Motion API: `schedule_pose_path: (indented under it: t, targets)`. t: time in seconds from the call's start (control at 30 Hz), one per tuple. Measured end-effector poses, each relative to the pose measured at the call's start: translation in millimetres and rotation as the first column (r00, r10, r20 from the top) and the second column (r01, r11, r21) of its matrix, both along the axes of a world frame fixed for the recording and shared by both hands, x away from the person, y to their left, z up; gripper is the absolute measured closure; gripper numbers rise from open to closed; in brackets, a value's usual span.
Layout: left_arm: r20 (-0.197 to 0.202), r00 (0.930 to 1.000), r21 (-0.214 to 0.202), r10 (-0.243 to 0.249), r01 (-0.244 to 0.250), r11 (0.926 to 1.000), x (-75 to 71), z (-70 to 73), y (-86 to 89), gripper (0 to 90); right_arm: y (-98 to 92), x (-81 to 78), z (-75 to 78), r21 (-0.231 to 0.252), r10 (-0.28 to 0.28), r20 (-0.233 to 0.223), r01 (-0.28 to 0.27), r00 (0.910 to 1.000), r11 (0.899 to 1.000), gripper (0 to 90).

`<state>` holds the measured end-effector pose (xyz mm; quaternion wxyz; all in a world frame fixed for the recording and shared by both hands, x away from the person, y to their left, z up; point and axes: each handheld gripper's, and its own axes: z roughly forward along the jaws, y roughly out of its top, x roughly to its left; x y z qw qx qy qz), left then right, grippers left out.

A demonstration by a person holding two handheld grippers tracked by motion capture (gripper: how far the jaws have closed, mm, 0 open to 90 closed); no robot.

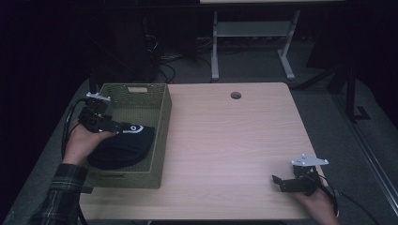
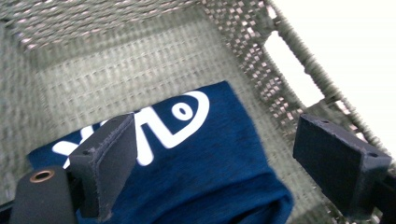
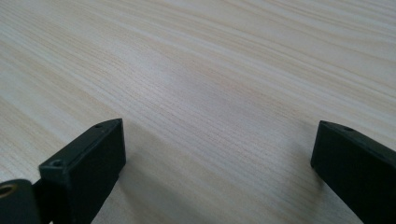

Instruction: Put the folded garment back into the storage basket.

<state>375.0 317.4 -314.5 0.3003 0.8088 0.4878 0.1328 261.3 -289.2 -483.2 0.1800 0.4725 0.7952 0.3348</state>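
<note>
A folded dark blue garment [image 1: 126, 146] with white lettering lies inside an olive woven basket [image 1: 162, 136] at the table's left. My left gripper [image 1: 121, 126] hovers over the garment's far end, open. In the left gripper view the jaws of the left gripper [image 2: 217, 128] stand wide apart above the garment [image 2: 205, 177], with nothing pinched between them, and the basket's wall [image 2: 261, 60] and handle slot lie beyond. My right gripper [image 1: 278, 181] rests open at the table's front right. In its own view the right gripper [image 3: 217, 135] has bare wood between its jaws.
The light wooden table [image 1: 225, 140] has a round cable hole [image 1: 235, 95] near its far edge. A white desk frame [image 1: 215, 51] and loose cables stand on the dark floor behind. The basket takes up the table's left edge.
</note>
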Motion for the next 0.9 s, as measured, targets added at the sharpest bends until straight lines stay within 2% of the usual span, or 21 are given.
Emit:
schedule_pose_path:
  t: [0.1, 0.27, 0.47, 0.67, 0.9]
  targets:
    - [0.016, 0.9997, -0.019, -0.018, 0.018, 0.9997, -1.5, 0.2, -10.9, 13.4, 0.0, 0.0, 0.0, 0.000, 0.000, 0.000, 0.000, 1.0000, 1.000, 2.8]
    - [0.032, 0.9977, -0.026, -0.059, 0.060, 0.9979, -3.5, 1.0, -29.3, 13.6, -0.2, 0.2, -0.1, -0.002, 0.002, 0.004, -0.002, 1.0000, 1.000, 2.8]
    - [0.057, 0.9926, -0.057, -0.107, 0.110, 0.9923, -7.2, 4.2, -51.8, 13.8, -0.2, 0.3, -0.1, -0.002, 0.003, 0.005, -0.003, 1.0000, 1.000, 2.8]
    - [0.076, 0.9842, -0.072, -0.160, 0.166, 0.9835, -11.5, 3.9, -77.9, 14.0, -0.2, 0.3, -0.1, -0.002, 0.003, 0.005, -0.003, 1.0000, 1.000, 2.8]
    - [0.077, 0.9723, -0.089, -0.221, 0.227, 0.9698, -15.7, -2.8, -108.7, 13.9, -0.2, 0.3, -0.1, -0.002, 0.004, 0.005, -0.004, 1.0000, 1.000, 2.8]
